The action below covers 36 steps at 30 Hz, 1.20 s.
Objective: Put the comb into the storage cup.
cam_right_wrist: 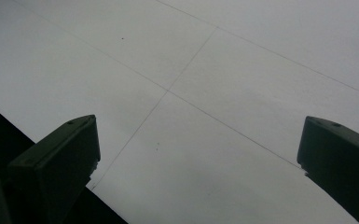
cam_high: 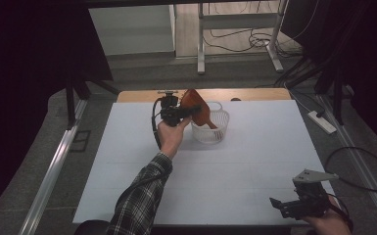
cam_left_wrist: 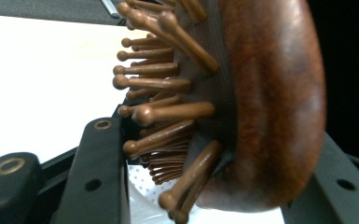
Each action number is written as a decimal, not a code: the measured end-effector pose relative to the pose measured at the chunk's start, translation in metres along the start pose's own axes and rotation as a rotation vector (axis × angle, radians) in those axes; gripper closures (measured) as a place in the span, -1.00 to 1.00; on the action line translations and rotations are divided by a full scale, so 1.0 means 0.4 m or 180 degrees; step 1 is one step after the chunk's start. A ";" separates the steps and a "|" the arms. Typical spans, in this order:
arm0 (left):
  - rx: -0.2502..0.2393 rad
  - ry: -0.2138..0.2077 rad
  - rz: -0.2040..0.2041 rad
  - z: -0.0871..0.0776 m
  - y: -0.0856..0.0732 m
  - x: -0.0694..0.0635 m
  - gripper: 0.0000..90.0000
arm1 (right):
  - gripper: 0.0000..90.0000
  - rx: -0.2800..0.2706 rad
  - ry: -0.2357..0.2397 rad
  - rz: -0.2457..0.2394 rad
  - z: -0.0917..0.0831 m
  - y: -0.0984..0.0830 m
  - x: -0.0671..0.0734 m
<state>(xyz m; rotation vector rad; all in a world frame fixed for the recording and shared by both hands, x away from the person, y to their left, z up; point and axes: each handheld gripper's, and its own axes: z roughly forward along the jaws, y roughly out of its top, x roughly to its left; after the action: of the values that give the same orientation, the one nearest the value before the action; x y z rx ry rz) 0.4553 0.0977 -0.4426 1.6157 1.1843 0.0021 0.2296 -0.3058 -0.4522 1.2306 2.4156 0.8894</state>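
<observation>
Apparently over basket (cam_high: 210, 128): hairbrush (cam_high: 196, 108) in left gripper (cam_high: 188, 112)

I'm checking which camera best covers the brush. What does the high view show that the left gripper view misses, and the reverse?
High view alone: the brush's handle end dipping into the white basket, and the right hand-held gripper near the table's front edge. Left gripper view alone: the brush's ball-tipped wooden pins up close. Both: the left hand-held gripper shut on the brown wooden hairbrush.

Brown wooden hairbrush (cam_high: 197, 108) tilted, handle down in white basket (cam_high: 218, 132).
</observation>
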 end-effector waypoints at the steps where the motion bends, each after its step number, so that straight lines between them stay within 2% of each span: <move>1: -0.0012 -0.0007 -0.0025 0.000 -0.002 0.003 0.17 | -1.00 0.0001 -0.0001 0.0001 0.000 0.000 0.000; 9: -0.0102 -0.0034 -0.0156 -0.002 -0.024 0.020 0.14 | -1.00 0.0017 -0.0005 0.0005 0.002 0.001 -0.001; 18: -0.0115 -0.0020 -0.0213 -0.003 -0.034 0.034 0.05 | -1.00 0.0026 -0.0012 0.0010 0.003 0.001 0.000; 29: -0.0059 -0.0015 -0.0202 -0.009 -0.024 0.043 -0.08 | -1.00 0.0023 -0.0016 0.0015 0.002 0.001 -0.001; 36: 0.0006 0.0036 -0.0067 -0.014 -0.021 0.041 -0.15 | -1.00 0.0017 -0.0019 0.0016 0.002 0.001 -0.001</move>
<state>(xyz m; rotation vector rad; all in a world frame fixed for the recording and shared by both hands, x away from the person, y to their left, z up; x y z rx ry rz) 0.4550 0.1124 -0.4551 1.6066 1.2102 -0.0033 0.2304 -0.3057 -0.4525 1.2397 2.4128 0.8801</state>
